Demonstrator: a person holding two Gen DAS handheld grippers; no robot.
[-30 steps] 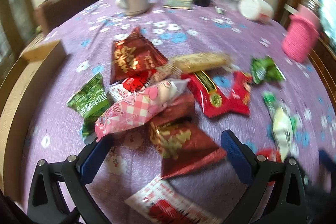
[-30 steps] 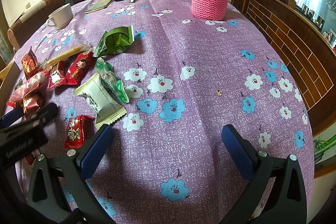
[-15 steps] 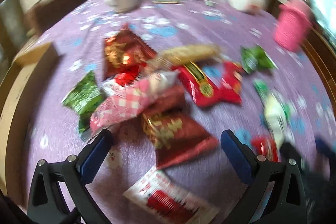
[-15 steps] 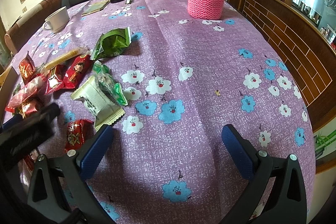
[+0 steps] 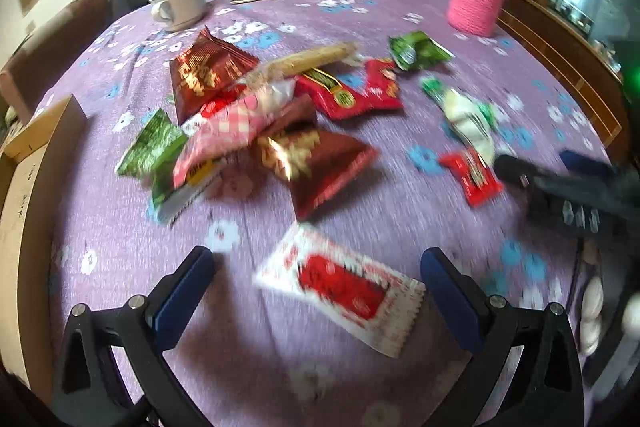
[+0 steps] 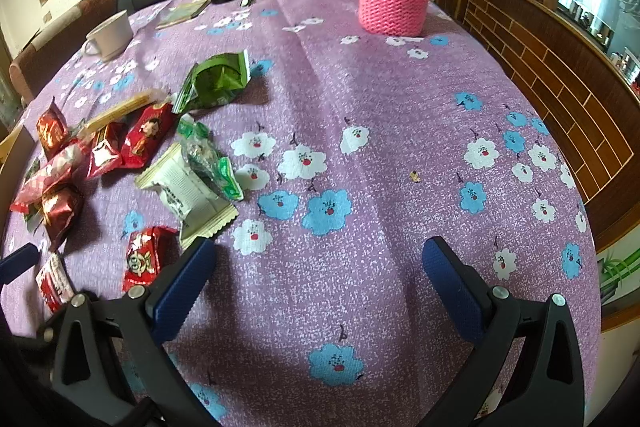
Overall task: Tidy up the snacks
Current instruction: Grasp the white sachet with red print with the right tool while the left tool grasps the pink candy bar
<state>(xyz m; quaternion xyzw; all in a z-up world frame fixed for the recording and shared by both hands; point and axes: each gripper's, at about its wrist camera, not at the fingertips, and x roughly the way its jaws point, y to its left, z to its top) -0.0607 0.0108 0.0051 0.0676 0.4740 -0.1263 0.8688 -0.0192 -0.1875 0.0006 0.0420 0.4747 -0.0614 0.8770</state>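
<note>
Two hand-held grippers are in play, and both have their fingers spread wide with nothing between them. At the left edge of the left wrist view sits the cardboard box, beside the heaped snack pile on the tabletop. Your left hand-held gripper has pulled back from that pile over the last second, so the white-and-red packet now lies squarely between its blue pads, likely your next pick. Further right, your right hand-held gripper has barely moved, hovering over bare cloth beside the small red packet.
</note>
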